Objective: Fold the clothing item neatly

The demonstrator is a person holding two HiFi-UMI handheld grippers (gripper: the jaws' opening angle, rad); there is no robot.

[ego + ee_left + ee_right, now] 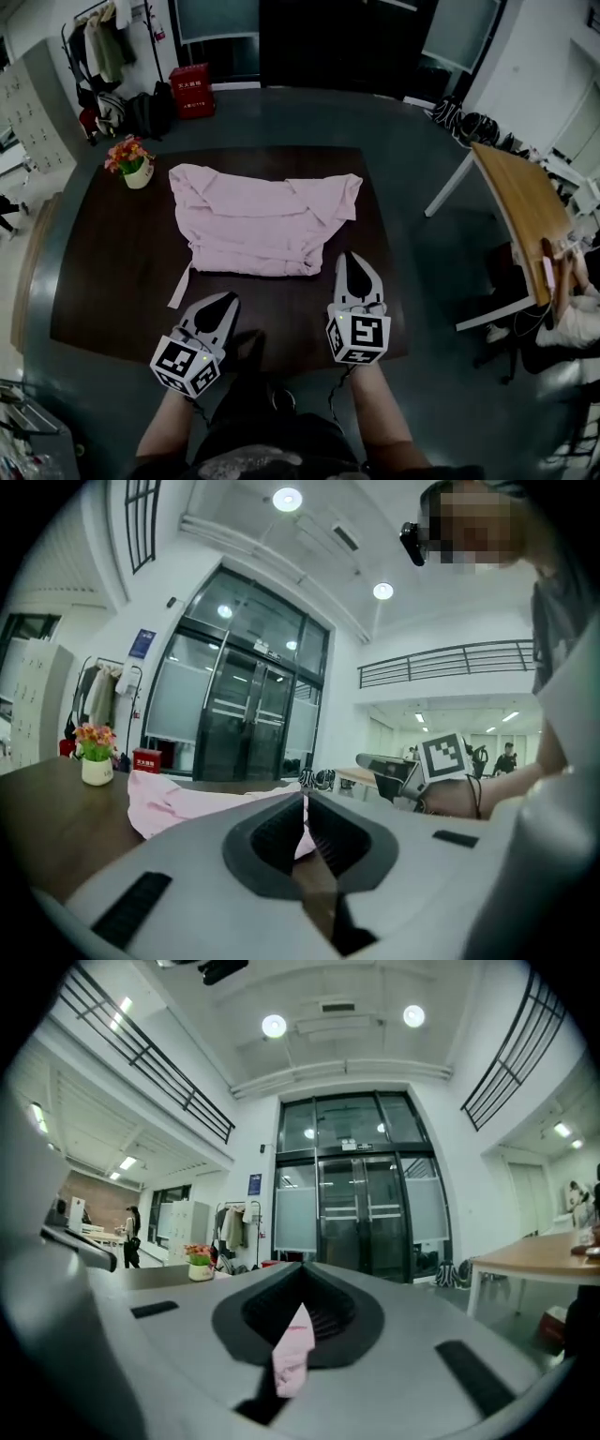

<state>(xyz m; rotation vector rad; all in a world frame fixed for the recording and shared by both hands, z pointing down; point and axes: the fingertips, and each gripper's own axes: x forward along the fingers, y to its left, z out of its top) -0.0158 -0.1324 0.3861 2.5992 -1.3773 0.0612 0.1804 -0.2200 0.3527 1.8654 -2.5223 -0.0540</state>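
A pink garment lies loosely folded on the dark table, and a narrow pink strip trails from its lower left. My left gripper rests near the table's front edge, short of the cloth and shut. My right gripper sits just right of the garment's lower right corner, also shut. In the left gripper view the closed tips point at the pink garment. In the right gripper view, pink cloth shows through the slot below the closed tips. I see no cloth pinched.
A small pot of flowers stands at the table's far left corner. To the right are a wooden desk and a seated person. A red box and a coat rack stand beyond the table.
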